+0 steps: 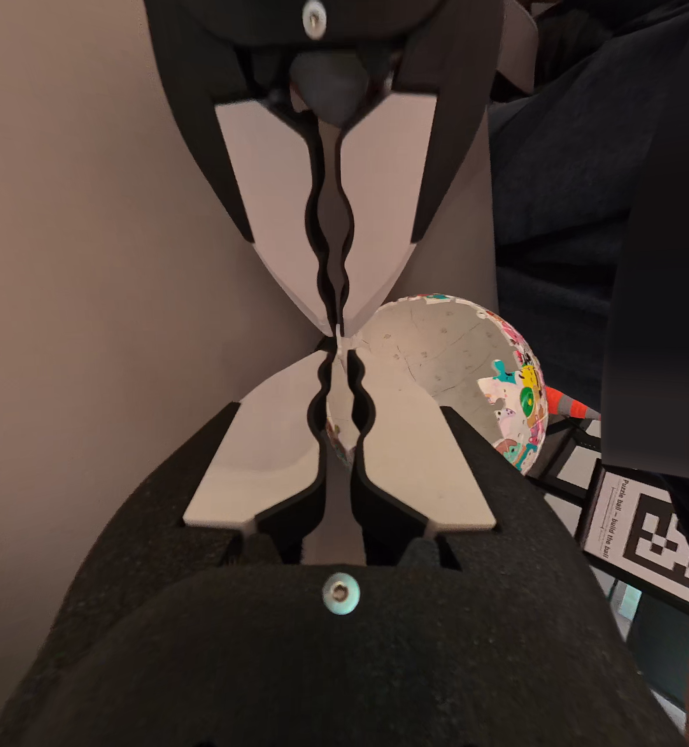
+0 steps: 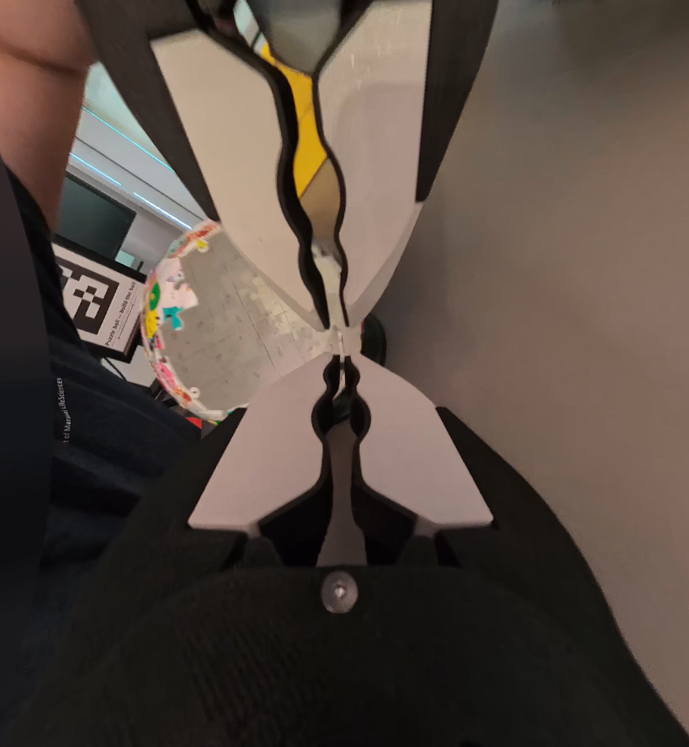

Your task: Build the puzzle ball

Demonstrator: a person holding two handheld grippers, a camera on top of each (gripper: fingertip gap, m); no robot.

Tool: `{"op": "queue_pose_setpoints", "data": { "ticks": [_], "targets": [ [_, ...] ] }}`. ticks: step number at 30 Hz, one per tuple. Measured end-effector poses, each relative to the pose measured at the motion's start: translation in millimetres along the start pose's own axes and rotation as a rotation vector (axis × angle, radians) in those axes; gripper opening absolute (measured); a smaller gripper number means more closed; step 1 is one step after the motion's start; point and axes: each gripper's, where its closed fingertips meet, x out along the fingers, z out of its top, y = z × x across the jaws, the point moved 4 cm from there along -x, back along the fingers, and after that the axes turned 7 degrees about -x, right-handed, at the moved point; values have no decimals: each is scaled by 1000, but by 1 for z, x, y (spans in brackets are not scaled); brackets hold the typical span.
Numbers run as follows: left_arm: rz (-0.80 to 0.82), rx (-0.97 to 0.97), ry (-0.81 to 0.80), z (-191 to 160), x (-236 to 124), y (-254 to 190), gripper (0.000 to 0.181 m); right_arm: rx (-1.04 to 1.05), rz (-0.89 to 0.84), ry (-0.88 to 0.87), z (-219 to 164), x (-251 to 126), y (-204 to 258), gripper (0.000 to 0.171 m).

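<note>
Both tongs meet tip to tip at the rim of the half-built puzzle ball (image 1: pixel 447 364), and the coming move turns on that one shared spot. In the left wrist view the left tongs (image 1: pixel 339 355) are nearly closed, their fingers pinching what looks like a small white puzzle piece (image 1: pixel 342 342) at the shell's edge; the right tongs (image 2: pixel 339 355) come in from the opposite side, also narrowed to a sliver, and appear to nip the same tab or the rim just beside it, though the tips crowd each other so closely that I cannot tell which pair truly bears the piece. From the left tongs the ball lies to the right and slightly beyond, its open hollow turned toward the camera, grey inside and bright cartoon print outside; from the right tongs it lies to the left, hollow again facing in. Neither is nearer than the other: both touch at the rim. The rim's edge runs roughly across the line of the fingers, so the tab probably has to be pressed along the shell's curve rather than into the hollow. Counted: one partial ball, one piece at the tips, two tongs, one printed card (image 1: pixel 633 525) with a square black-and-white marker standing behind the ball. Whether the ball rests on the counter is hidden.
</note>
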Motion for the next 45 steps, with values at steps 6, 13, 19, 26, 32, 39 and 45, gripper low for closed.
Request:
{"op": "queue_pose_setpoints", "data": {
  "ticks": [6,13,19,26,32,39,45],
  "targets": [
    [3,13,86,1,0,6,6,27,-13,55,-5,9,-2,3],
    [20,21,129,-2,8,10,11,76,-35,82,-9,16,-3,3],
    [1,6,110,-10,4,12,17,45,-87,94,-9,17,-3,3],
    [-126,-69,77,-13,-3,19,24,-17,-157,126,-9,19,1,3],
    [-106,-49,132,-12,10,16,28,-64,-223,144,-8,18,4,3],
    [-98,-19,135,-9,15,10,21,-116,-272,151,-5,17,8,3],
    [-68,-11,141,-13,20,11,14,-95,-266,142,-6,17,7,3]
  ]
}}
